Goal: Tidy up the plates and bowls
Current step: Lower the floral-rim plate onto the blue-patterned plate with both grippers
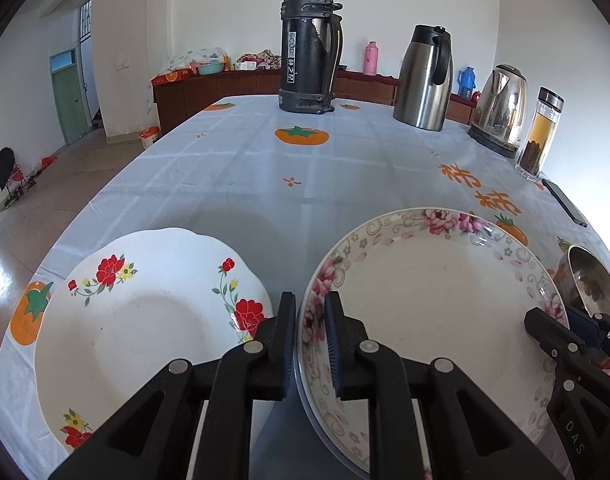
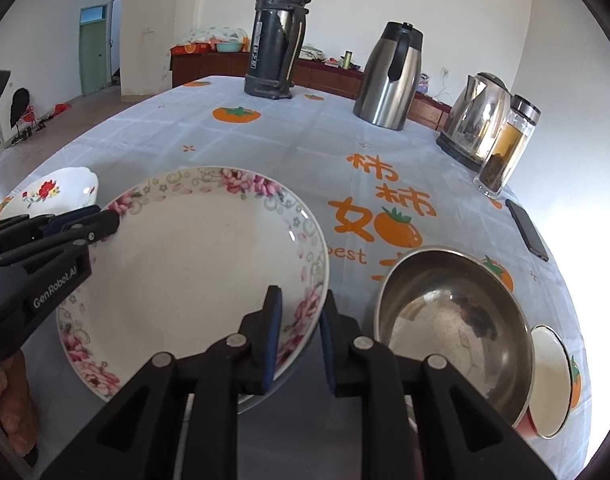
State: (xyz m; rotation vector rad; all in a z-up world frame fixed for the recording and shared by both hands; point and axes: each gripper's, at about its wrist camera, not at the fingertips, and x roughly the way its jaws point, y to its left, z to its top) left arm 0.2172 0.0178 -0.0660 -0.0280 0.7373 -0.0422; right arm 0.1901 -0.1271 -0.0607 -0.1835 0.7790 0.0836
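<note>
Left tool (image 1: pixel 311 332) and right tool (image 2: pixel 299 330) each pinch the pink-flowered plate's (image 2: pixel 193 264) rim.
Steel bowl (image 2: pixel 453 320) sits just beside it.

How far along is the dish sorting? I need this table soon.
Nothing looks stacked yet. In hand: the left gripper and right gripper each straddle opposite rims of the pink-flowered plate. Left: the red-flowered plate, the steel bowl and a small dish beside it lie apart.
</note>
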